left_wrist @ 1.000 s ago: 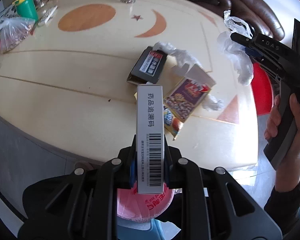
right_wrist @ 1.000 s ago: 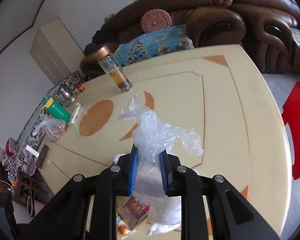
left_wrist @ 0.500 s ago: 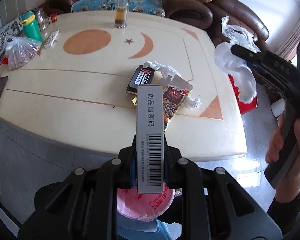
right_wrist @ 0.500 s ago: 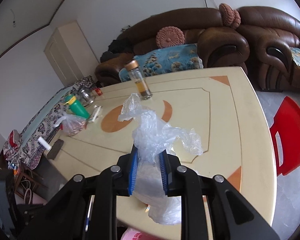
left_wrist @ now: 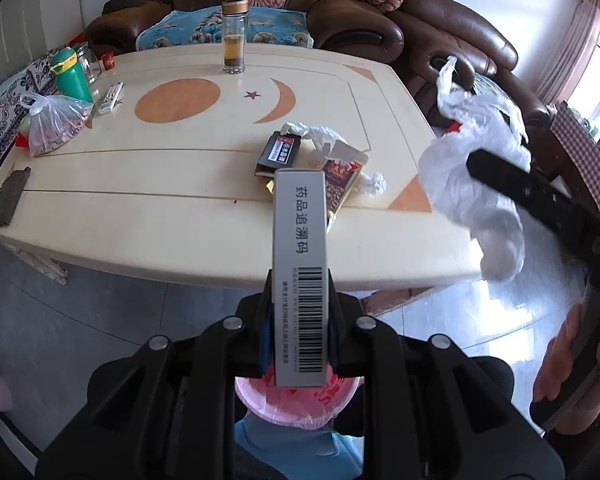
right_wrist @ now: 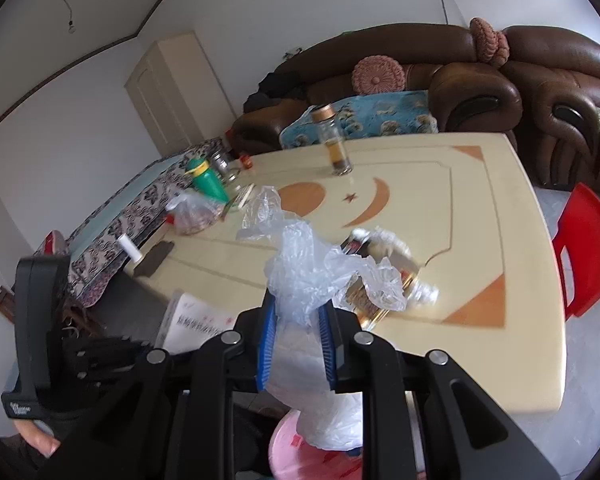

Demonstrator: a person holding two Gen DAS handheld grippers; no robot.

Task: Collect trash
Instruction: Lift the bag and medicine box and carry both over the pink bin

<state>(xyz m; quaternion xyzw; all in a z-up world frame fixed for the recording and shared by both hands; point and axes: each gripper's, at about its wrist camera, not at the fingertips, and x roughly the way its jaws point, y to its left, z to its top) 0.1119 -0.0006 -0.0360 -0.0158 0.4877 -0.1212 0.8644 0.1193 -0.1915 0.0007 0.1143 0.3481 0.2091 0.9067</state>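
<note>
My left gripper (left_wrist: 299,312) is shut on a long grey medicine box (left_wrist: 299,248) with a barcode, held off the near edge of the table. My right gripper (right_wrist: 296,328) is shut on a crumpled clear plastic bag (right_wrist: 312,272), which also shows at the right of the left wrist view as the plastic bag (left_wrist: 476,176). A pink bin bag (left_wrist: 296,404) lies just below both grippers. On the cream table (left_wrist: 140,184) remain a dark packet (left_wrist: 278,152), a printed snack wrapper (left_wrist: 340,184) and scraps of white plastic (left_wrist: 374,182).
A glass jar (left_wrist: 234,36), a green bottle (left_wrist: 70,76), a remote (left_wrist: 110,98) and a filled clear bag (left_wrist: 54,124) stand on the table's far side. A brown sofa (left_wrist: 340,12) runs behind it. A red chair (right_wrist: 584,248) stands at the right. A hand (left_wrist: 560,364) holds the right gripper.
Both grippers have drawn back from the table and risen, carrying the box and the plastic bag. The table now looks farther away, and its near edge and the floor show.
</note>
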